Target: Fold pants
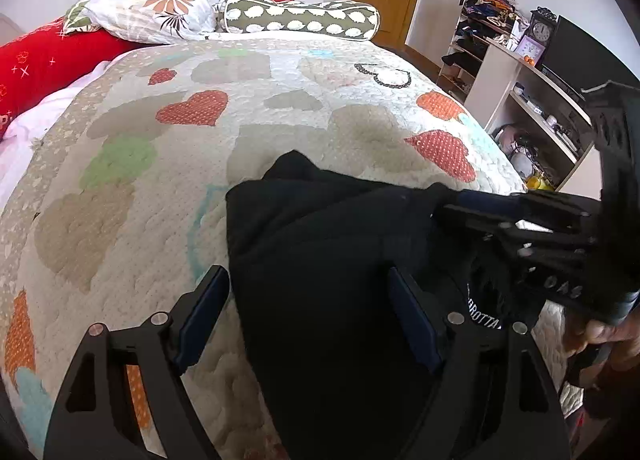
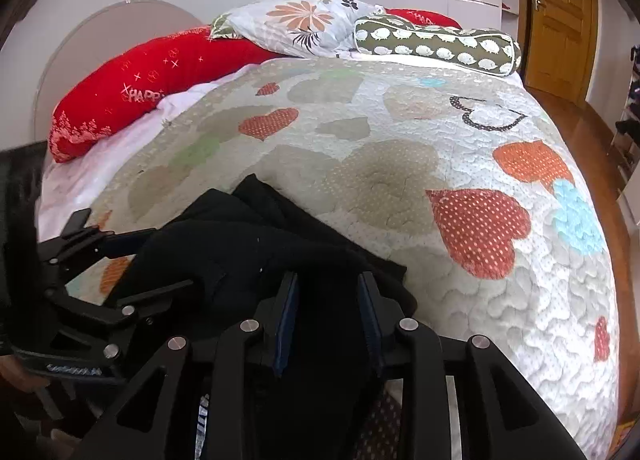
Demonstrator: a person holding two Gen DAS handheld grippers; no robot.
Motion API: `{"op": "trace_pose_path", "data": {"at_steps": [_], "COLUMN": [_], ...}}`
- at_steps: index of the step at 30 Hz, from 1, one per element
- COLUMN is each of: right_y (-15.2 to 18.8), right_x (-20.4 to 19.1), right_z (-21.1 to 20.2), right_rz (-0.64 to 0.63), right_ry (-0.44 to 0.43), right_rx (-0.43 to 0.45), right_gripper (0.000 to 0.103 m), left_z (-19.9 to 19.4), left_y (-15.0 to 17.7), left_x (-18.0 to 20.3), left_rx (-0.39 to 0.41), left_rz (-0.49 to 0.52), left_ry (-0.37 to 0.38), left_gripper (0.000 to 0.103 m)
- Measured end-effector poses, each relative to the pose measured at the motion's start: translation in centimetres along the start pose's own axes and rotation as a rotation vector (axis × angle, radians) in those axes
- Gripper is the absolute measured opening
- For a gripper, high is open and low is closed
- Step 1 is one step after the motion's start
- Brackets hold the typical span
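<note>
bed with a cream quilted cover printed with red, orange, grey and blue hearts [image 2: 400,188]: the landmark, filling both views. long red cushion with white lettering [image 2: 132,88]: along the far left edge of the bed. white floral pillow [image 2: 296,20] and olive bolster with white hedgehog pattern [image 2: 436,45]: at the head of the bed. black folded fabric pants [image 1: 320,260]: bunched on the near edge of the bed, layers overlapping. left gripper [image 1: 308,296]: above the near edge, jaws wide apart, straddling the pants' left edge without pressing it. right gripper [image 2: 328,300]: beside it, jaws narrowly apart, black cloth lying between them, not pinched.
</note>
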State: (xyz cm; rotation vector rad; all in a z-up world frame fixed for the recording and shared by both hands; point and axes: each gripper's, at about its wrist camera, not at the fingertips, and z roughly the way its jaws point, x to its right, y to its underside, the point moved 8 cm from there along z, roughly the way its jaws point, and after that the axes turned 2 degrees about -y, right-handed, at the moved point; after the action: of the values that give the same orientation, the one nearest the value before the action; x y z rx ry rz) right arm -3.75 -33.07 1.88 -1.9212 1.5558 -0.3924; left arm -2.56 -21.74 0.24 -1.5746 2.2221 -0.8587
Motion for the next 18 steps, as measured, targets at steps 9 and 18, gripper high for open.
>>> {"op": "trace_pose_path", "data": {"at_steps": [9,18], "right_y": [2.2,6.4], "right_x": [-3.2,-2.4], "right_z": [-4.5,-2.7], "right_rz": [-0.038,0.031], "right_ry": [-0.031,-0.004], "right_rx": [0.040,-0.040], "right_gripper": [0.045,0.053], "left_z": [-2.4,-3.3], "left_y": [1.7,3.5], "left_x": [0.4,1.0], "left_rx": [0.029,0.034], "left_rz": [0.017,0.021], "left_ry": [-0.019,-0.029], "left_gripper": [0.081,0.081]}}
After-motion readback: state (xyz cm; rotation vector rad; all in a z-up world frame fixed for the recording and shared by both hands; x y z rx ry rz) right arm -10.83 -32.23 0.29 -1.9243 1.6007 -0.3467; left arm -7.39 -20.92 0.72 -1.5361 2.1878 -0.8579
